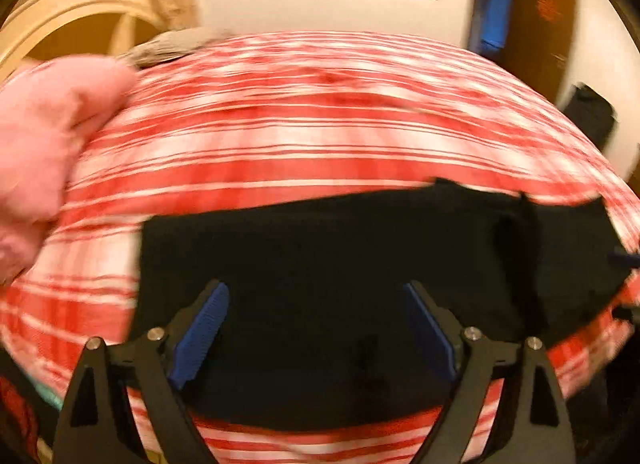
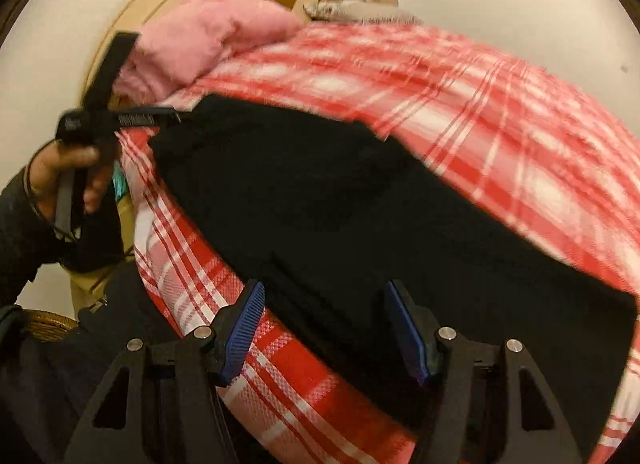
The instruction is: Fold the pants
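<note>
Black pants (image 1: 340,264) near bed edge, tools (image 1: 316,328) apart

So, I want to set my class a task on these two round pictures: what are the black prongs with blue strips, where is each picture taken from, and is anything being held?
There is no robot here. A person holds a hand tool with a two-finger claw in each hand, and each tool carries a wide-angle camera looking along its fingers, so the pictures come out round.

One picture looks out from the left claw, the other from the right claw. The right-hand view also shows the person's left hand gripping the other tool.

Black pants lie spread on a red and white checked blanket, with a pink blanket at the far end.

Both claws stand open above the pants. The blue pads press on nothing, so nothing is held.
</note>
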Motion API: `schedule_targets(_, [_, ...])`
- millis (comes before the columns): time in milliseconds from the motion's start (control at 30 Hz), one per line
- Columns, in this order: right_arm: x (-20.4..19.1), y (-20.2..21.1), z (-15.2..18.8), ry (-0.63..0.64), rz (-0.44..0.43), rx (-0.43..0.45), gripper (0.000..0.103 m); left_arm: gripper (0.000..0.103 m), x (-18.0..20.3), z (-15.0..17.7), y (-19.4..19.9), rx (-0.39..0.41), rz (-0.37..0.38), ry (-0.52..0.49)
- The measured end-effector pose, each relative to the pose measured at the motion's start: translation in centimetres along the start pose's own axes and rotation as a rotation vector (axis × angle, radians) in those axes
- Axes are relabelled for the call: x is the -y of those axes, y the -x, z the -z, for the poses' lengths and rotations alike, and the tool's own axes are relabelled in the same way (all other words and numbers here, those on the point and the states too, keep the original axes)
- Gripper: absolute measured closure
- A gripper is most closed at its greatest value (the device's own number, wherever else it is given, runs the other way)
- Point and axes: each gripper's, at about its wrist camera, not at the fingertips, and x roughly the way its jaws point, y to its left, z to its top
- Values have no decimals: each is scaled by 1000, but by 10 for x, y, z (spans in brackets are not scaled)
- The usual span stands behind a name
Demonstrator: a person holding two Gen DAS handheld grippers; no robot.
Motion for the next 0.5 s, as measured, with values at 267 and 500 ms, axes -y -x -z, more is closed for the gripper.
schedule_targets(267, [-10, 27, 3, 21, -10, 102, 39, 12, -82, 16, -15, 23, -42, 208])
schedule_targets(500, [-16, 19, 1, 41, 101, 74, 39, 17, -97, 25, -34, 22, 30, 255])
